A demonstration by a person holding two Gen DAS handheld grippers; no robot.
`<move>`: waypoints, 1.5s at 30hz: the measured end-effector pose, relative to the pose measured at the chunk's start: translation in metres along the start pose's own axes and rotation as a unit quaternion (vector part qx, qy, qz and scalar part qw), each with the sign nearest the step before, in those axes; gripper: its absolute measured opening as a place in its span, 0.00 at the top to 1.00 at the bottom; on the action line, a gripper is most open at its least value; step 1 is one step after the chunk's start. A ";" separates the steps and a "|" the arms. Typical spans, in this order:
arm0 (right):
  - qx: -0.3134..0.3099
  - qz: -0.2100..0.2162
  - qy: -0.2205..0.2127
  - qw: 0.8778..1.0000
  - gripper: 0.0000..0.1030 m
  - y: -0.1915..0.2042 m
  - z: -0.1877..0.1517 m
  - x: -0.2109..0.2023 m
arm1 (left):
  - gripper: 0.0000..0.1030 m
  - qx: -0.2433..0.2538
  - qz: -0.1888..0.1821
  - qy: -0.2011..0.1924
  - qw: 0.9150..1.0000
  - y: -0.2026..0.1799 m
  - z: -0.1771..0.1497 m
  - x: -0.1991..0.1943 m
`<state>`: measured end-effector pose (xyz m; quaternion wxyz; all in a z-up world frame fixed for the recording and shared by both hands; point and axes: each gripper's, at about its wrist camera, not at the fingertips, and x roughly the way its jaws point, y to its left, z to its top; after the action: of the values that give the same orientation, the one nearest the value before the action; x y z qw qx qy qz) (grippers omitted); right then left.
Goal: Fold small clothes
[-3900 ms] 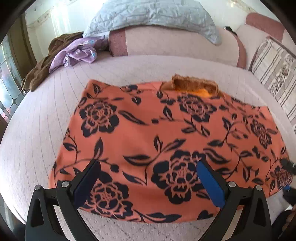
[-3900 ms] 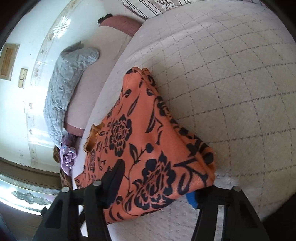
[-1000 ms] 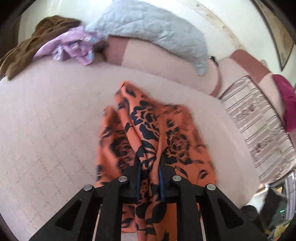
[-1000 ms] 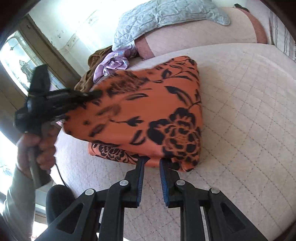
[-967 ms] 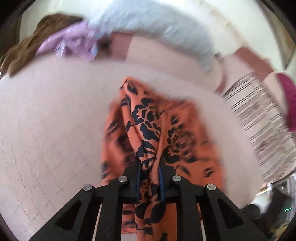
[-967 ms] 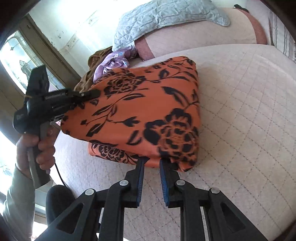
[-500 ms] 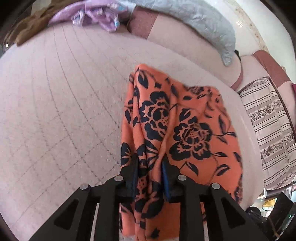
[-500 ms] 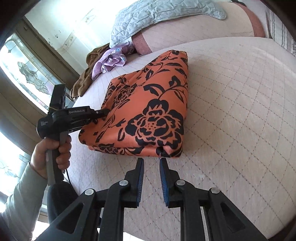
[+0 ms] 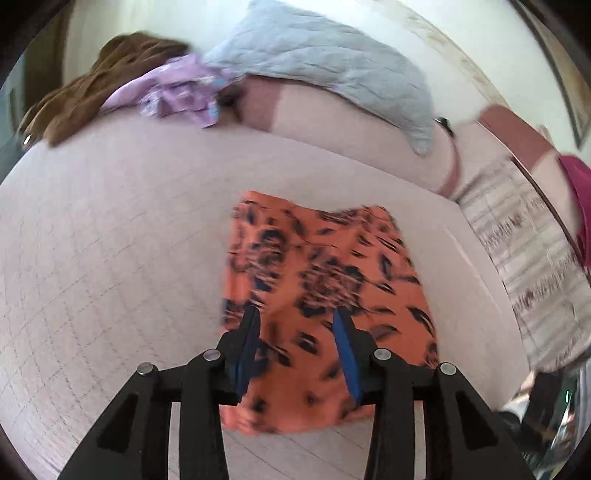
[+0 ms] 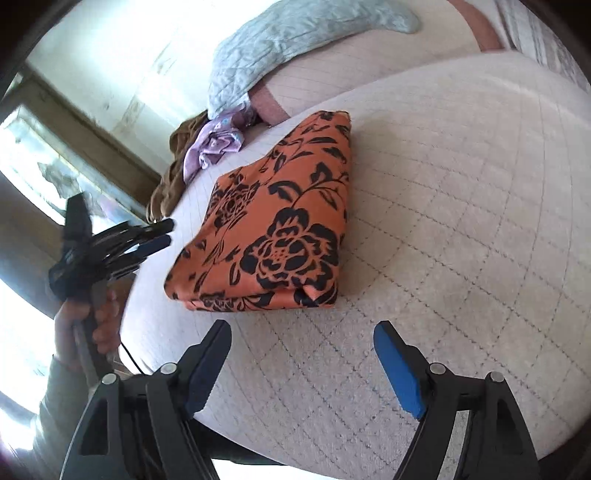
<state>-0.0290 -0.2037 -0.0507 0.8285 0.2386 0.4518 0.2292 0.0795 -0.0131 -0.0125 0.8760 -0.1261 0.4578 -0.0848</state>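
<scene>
On a quilted pale bed (image 10: 461,221), the folded orange floral garment (image 10: 280,229) runs lengthwise toward the grey pillow (image 10: 295,33). Left gripper (image 9: 295,325) and right gripper (image 10: 303,332) jaws are opening, gripping nothing.

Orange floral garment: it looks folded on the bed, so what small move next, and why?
Probably draw both grippers back and go for the next piece. The orange floral garment lies folded in a compact stack on the quilted bed. The right gripper and left gripper are clear of it, jaws opening, nothing between them. The purple garment is still crumpled.
</scene>
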 end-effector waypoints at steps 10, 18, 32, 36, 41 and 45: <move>0.152 0.137 0.034 0.978 0.20 -0.043 0.057 0.041 | 0.57 0.080 0.120 0.038 0.989 -0.009 -0.029 0.056; 0.139 0.078 0.091 0.983 0.69 -0.024 0.068 0.085 | 0.58 0.058 0.118 0.036 0.991 0.001 -0.024 0.039; 0.148 0.121 0.060 0.980 0.33 -0.041 0.074 0.066 | 0.44 0.010 0.106 0.046 0.993 0.021 -0.003 0.094; 0.215 0.149 0.066 0.963 0.31 -0.067 0.097 0.091 | 0.40 -0.007 0.094 0.046 0.995 0.032 -0.004 0.098; 0.130 0.077 0.077 0.985 0.54 -0.032 0.110 0.100 | 0.33 -0.008 0.090 0.042 0.995 0.037 -0.006 0.098; 0.073 -0.010 0.079 0.994 0.55 -0.020 0.105 0.109 | 0.31 -0.015 0.088 0.043 0.995 0.041 -0.005 0.102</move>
<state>0.1173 -0.1744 -0.0827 0.7728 0.2751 0.5337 0.2056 0.1342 -0.0020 -0.1074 0.8578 -0.0943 0.5052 -0.0056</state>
